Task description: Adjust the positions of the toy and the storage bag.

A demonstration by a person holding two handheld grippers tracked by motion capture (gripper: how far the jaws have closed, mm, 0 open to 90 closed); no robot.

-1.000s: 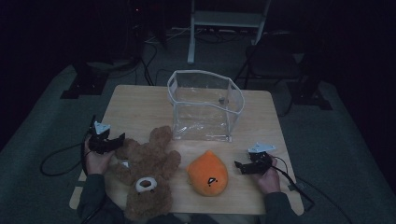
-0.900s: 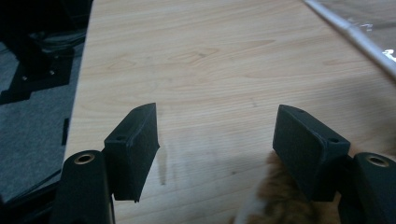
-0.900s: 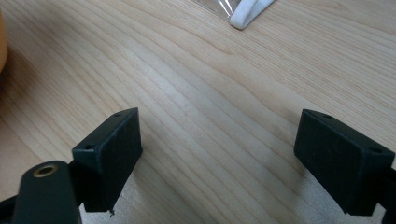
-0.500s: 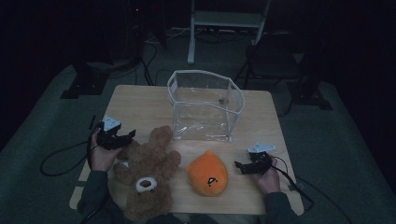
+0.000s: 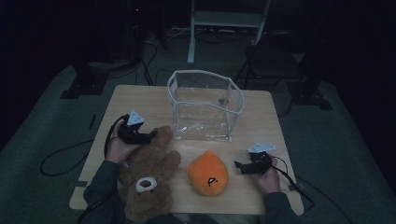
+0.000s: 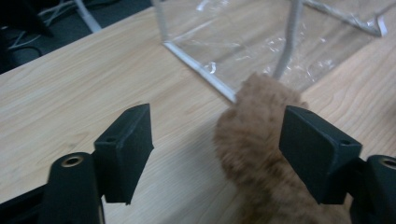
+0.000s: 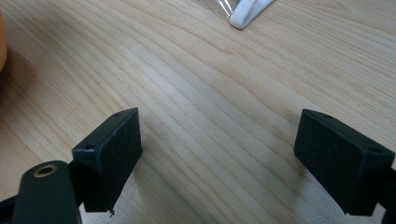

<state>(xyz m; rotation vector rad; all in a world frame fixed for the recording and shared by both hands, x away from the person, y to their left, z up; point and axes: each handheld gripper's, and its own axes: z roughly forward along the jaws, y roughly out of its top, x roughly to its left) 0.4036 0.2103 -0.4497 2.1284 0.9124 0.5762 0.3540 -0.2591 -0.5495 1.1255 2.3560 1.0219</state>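
Note:
A brown teddy bear (image 5: 149, 170) lies face up at the table's front left. Beside it on the right sits an orange plush (image 5: 208, 173). My left gripper (image 5: 150, 136) is at the bear's upper limb, and its jaws have just been opening. In the left gripper view the furry limb (image 6: 261, 126) lies between the jaws of the left gripper (image 6: 217, 121), close to the right jaw and well apart from the left one. My right gripper (image 5: 238, 165) rests open right of the orange plush. In its own view the right gripper (image 7: 217, 135) has bare wood between its jaws.
A clear plastic box (image 5: 205, 105) with white edging stands open-topped at the middle back of the wooden table (image 5: 266, 112). Its near corner (image 6: 224, 88) is just beyond the bear's limb. Cables and stand legs lie on the dark floor around.
My left gripper has moved right and up from the table's left edge to the bear's limb. The right gripper, both toys and the box have stayed put.

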